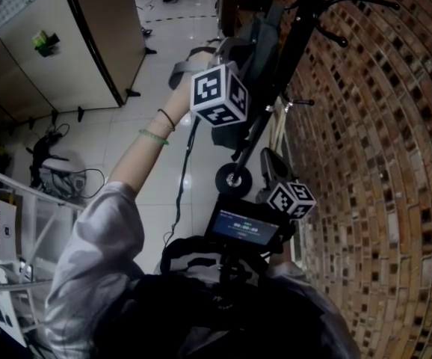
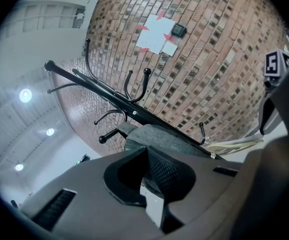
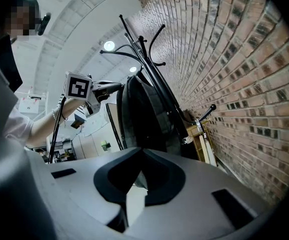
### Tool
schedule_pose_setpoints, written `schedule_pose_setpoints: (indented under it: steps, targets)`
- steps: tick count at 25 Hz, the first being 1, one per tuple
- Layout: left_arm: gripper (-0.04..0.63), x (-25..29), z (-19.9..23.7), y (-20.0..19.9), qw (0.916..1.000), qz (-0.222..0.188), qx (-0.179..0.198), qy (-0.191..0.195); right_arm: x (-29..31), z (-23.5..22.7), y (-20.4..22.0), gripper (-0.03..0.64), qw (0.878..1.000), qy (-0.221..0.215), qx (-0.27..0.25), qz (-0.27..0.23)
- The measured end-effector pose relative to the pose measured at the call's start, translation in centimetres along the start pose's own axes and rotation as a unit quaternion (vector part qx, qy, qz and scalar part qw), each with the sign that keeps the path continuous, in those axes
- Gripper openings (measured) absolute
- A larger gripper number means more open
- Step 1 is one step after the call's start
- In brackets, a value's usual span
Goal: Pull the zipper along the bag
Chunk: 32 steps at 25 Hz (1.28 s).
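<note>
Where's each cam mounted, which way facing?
Left gripper view: rides the left gripper, faces up at bag, coat rack, brick wall; the other gripper's cube at right.
Right gripper view: rides the right gripper, faces bag and rack; left arm and left gripper show.
Head view: on the head, faces down; left arm, both grippers.
All share the bag.

Zipper not discernible in any view. Left gripper view: left tool [image 2: 147,151] body blocks the lower bag [image 2: 159,136]; can't tell if fabric sits between the tips. Right gripper view: bag too dark for detail, coat rack [image 3: 141,39] base hidden.
</note>
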<state>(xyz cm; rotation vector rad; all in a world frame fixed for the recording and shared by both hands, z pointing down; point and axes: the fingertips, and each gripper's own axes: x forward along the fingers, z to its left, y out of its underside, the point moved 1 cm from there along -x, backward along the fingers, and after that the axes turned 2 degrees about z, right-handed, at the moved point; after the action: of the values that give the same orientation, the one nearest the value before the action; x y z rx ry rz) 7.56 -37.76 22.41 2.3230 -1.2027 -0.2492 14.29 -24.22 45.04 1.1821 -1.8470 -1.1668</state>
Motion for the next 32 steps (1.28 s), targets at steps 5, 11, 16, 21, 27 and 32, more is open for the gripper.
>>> schedule_pose_setpoints:
  steps: [5,11,16,21,27,32]
  targets:
    - [0.014,-0.4,-0.5,0.0,1.0,0.002,0.004,0.0,0.0,0.0,0.3,-0.005,1.0,-0.001,-0.001,0.001]
    - [0.014,-0.6,-1.3,0.4,0.9999,0.01,0.014,0.004,0.0,0.1,0.5,-0.005,1.0,-0.001,0.0,0.005]
    - [0.015,-1.0,-2.0,0.6,0.9997,0.016,0.018,0.009,-0.1,0.5,0.6,-0.005,1.0,-0.002,0.0,0.008]
    - [0.017,-1.2,-2.3,0.7,0.9997,0.018,0.017,0.007,-0.1,0.5,0.6,-0.005,1.0,-0.005,0.0,0.008]
    - [0.017,-1.6,-3.2,0.9,0.9996,0.021,0.019,0.01,-0.4,0.6,1.0,-0.005,1.0,-0.008,0.002,0.014]
    - [0.018,-2.0,-3.7,1.1,0.9991,0.023,0.035,0.008,-0.7,0.4,1.3,-0.005,1.0,-0.006,0.005,0.016]
